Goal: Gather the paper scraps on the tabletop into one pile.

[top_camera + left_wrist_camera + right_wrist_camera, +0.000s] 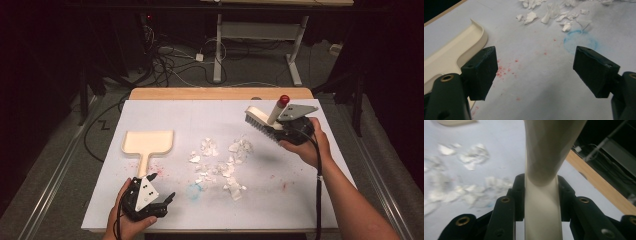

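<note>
Each black hand-held gripper (167, 200) (280, 131) carries a grey three-cornered plate dotted with small holes, brass-ringed screw holes on its blocky jaws, and a black cable trailing toward 6 o'clock.

Brush (261, 120) clamped between right gripper (286, 131) fingers (517, 195), above the table (300, 200), right of paper scraps (222, 162); dustpan (148, 142) flat just beyond and left of left gripper (167, 200) fingers (480, 72), scraps ahead, right.
</note>
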`<state>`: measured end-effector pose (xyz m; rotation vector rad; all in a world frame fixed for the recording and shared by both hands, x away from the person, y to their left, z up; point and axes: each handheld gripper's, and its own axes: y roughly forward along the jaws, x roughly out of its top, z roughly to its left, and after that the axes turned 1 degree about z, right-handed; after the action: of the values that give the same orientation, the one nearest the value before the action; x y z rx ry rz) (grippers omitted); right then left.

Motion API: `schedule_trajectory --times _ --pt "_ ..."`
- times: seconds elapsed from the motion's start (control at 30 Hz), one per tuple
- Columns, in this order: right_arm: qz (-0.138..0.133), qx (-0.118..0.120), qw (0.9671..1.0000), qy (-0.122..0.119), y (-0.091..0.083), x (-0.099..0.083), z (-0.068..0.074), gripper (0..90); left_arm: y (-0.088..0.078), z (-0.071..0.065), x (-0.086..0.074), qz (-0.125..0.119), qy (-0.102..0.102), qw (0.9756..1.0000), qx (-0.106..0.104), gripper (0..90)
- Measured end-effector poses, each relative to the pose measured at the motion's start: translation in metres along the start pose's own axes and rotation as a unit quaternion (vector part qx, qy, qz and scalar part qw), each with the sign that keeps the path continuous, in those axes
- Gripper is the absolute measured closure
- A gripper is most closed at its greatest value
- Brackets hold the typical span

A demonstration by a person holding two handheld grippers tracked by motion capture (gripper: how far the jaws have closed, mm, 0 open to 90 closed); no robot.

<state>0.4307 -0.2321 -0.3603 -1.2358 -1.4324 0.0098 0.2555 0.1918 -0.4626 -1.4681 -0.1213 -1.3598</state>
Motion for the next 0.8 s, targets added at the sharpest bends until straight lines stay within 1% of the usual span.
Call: schedule_trajectory --times 0.03,0.07,0.1,0.23,0.27,0.3,0.37,0.4,0.43,0.47,0.5,0.57,0.63,0.67,0.7,0.73,0.77,0.8 --pt "0.009 -0.009 0.9999 -0.005 0.008 0.001 -0.001 67.8 0.000 0.000 0.000 -0.001 0.000 1.0000 -0.002 18.9" --pt "0.026 -0.025 0.9993 -0.013 0.023 0.002 0.000 67.9 0.000 0.001 0.000 0.000 -0.001 1.0000 -0.003 18.9" --pt "0.031 -0.033 0.9988 -0.016 0.030 0.002 0.000 67.9 0.000 0.001 0.000 0.003 0.000 1.0000 -0.004 18.9" --pt "0.045 -0.044 0.9978 -0.024 0.056 0.002 0.003 67.9 0.002 0.001 -0.001 0.007 0.000 1.0000 -0.006 18.8" --pt "0.045 -0.044 0.9978 -0.024 0.056 0.002 0.003 67.9 0.002 0.001 -0.001 0.009 0.001 0.9999 -0.008 18.8" --pt "0.058 -0.056 0.9961 -0.036 0.067 0.002 0.006 67.8 0.003 0.000 -0.001 0.010 0.001 0.9999 -0.009 18.9" --pt "0.067 -0.047 0.9961 -0.031 0.077 0.000 0.007 67.9 0.003 0.000 -0.002 0.016 0.005 0.9998 -0.010 18.9" --pt "0.067 -0.047 0.9961 -0.031 0.077 0.000 0.007 67.9 0.003 0.000 -0.002 0.016 0.005 0.9998 -0.010 18.9" --pt "0.067 -0.037 0.9967 -0.026 0.084 -0.002 0.010 67.9 0.003 0.000 -0.002 0.016 0.004 0.9998 -0.010 18.9" --pt "0.062 -0.031 0.9973 -0.025 0.085 -0.002 0.012 67.8 0.003 0.000 -0.003 0.016 0.002 0.9998 -0.010 18.9" --pt "0.063 -0.032 0.9971 -0.030 0.085 -0.002 0.016 67.9 0.003 0.000 -0.003 0.015 0.000 0.9998 -0.010 18.9" --pt "0.064 -0.024 0.9966 -0.046 0.086 -0.002 0.025 67.8 0.003 0.000 -0.003 0.015 0.000 0.9998 -0.011 18.9" --pt "0.064 -0.027 0.9961 -0.054 0.084 -0.004 0.035 67.8 0.003 -0.001 -0.003 0.016 0.002 0.9998 -0.011 18.9" --pt "0.064 -0.027 0.9961 -0.054 0.084 -0.004 0.035 67.8 0.002 -0.001 -0.004 0.015 0.002 0.9998 -0.010 18.9" --pt "0.056 -0.021 0.9969 -0.052 0.078 -0.007 0.043 67.8 0.002 -0.001 -0.004 0.014 0.001 0.9998 -0.011 18.9" --pt "0.047 -0.014 0.9976 -0.048 0.075 -0.008 0.046 67.8 0.001 0.000 -0.004 0.013 0.001 0.9999 -0.010 18.9" --pt "0.047 -0.014 0.9976 -0.048 0.075 -0.008 0.046 67.8 0.001 0.000 -0.004 0.013 0.001 0.9999 -0.010 18.9" --pt "0.036 0.009 0.9984 -0.042 0.066 -0.010 0.053 67.8 0.000 0.000 -0.004 0.011 -0.001 0.9999 -0.010 18.9"
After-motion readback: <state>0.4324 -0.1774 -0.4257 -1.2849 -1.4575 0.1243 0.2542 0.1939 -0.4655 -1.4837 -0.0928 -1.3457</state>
